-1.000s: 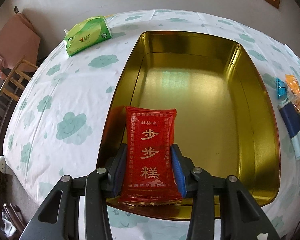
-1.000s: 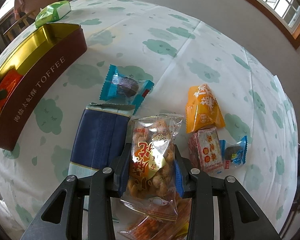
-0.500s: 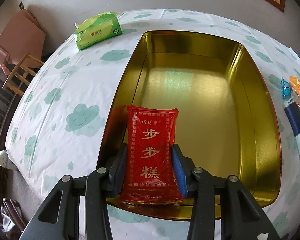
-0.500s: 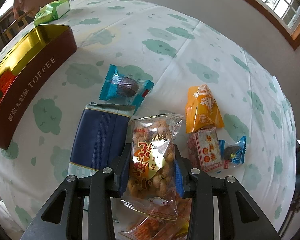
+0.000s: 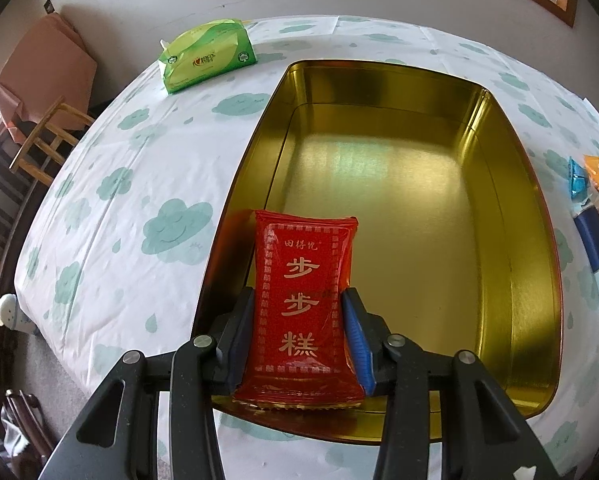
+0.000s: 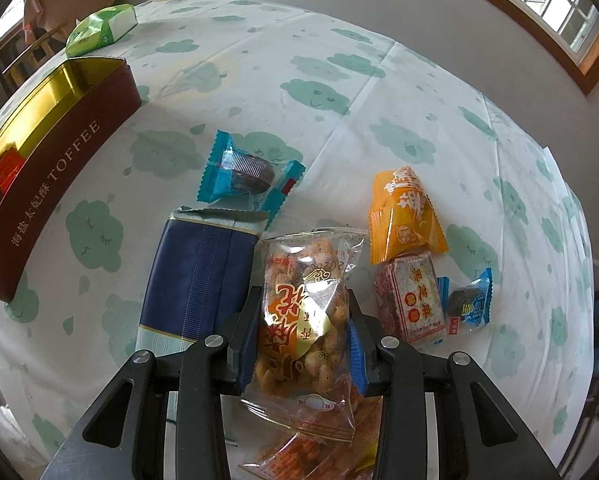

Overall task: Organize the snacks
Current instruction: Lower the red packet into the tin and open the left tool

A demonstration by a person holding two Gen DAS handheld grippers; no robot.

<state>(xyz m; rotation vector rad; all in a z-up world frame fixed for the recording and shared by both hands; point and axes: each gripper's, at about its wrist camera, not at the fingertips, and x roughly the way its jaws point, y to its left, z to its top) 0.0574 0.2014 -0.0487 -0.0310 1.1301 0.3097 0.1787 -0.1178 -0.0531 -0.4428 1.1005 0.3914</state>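
My left gripper (image 5: 299, 322) is shut on a red snack packet (image 5: 303, 304) with gold characters, held over the near left corner of the open gold-lined tin (image 5: 535, 208). The tin's brown outer wall reads TOFFEE in the right wrist view (image 6: 59, 168). My right gripper (image 6: 303, 332) is shut on a clear packet of fried twists (image 6: 305, 312), just above the tablecloth among loose snacks.
A dark blue packet (image 6: 199, 276), a blue-wrapped cake (image 6: 247, 172), an orange packet (image 6: 403, 212), a red-and-white packet (image 6: 411, 296) and a small blue-wrapped sweet (image 6: 469, 304) lie around the right gripper. A green tissue pack (image 5: 207, 56) sits beyond the tin. A wooden chair (image 5: 39, 140) stands left of the table.
The left gripper has shifted slightly left and back with the red packet, still over the tin's near corner. The right gripper has kept its hold on the twists packet and barely moved.
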